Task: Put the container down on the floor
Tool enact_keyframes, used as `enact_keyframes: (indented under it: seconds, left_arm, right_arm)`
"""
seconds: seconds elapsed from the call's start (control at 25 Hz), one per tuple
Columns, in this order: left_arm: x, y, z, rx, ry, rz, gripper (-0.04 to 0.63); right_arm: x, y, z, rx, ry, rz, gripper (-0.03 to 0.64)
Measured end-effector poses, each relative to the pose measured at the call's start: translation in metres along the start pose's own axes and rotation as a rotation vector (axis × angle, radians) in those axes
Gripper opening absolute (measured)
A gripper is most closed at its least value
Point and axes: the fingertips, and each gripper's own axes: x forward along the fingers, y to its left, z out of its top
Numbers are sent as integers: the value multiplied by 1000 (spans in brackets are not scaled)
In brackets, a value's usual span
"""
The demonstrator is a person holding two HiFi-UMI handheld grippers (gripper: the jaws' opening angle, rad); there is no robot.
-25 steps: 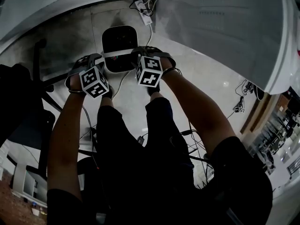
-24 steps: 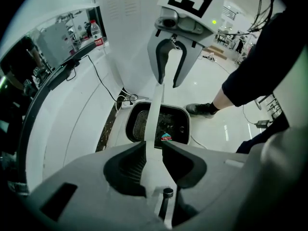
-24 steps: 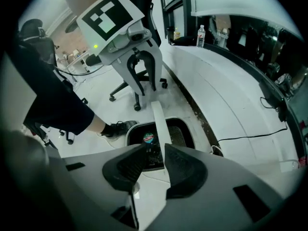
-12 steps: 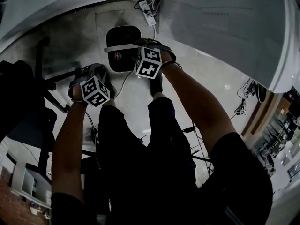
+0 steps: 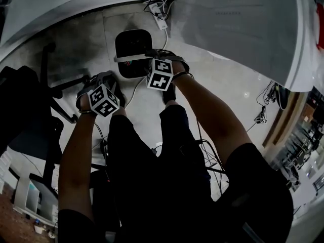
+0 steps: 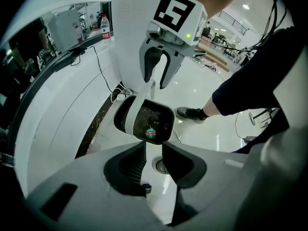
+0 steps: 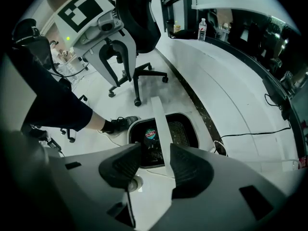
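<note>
The container (image 5: 132,54), a dark tub with a white rim and a white strap handle (image 5: 130,58), stands on the pale floor. My right gripper (image 5: 152,59) hangs directly over it. Its jaws have just been opening. In the right gripper view the handle (image 7: 161,124) runs through the gap of the right gripper (image 7: 155,153) with space on both sides, and the pads do not press it. My left gripper (image 5: 104,85) is off to the container's left, open, with only floor between the jaws of the left gripper (image 6: 154,150). It faces the container (image 6: 147,121).
A power strip with cables (image 5: 161,19) lies behind the container, and a cable (image 5: 132,90) trails from it toward my feet. An office chair base (image 7: 139,78) stands near. A white curved counter (image 5: 243,29) rises at the right. A shoe (image 7: 118,124) rests beside the container.
The left gripper has left the handle and drawn back to the left. The right gripper's jaws have opened around the handle. The container rests on the floor.
</note>
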Motion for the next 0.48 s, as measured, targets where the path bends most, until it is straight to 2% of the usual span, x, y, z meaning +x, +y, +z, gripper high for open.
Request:
enact_keyframes:
  seconds: [0.32,0.48]
  left_arm:
    - [-4,-2,1,-7,-4,-5,110]
    - [-3,-4,0,-22,-1,-9,110]
  right_arm:
    - [-2,9,-1,4,1,5,173]
    - [-2,6,-5,61,2,-9,172]
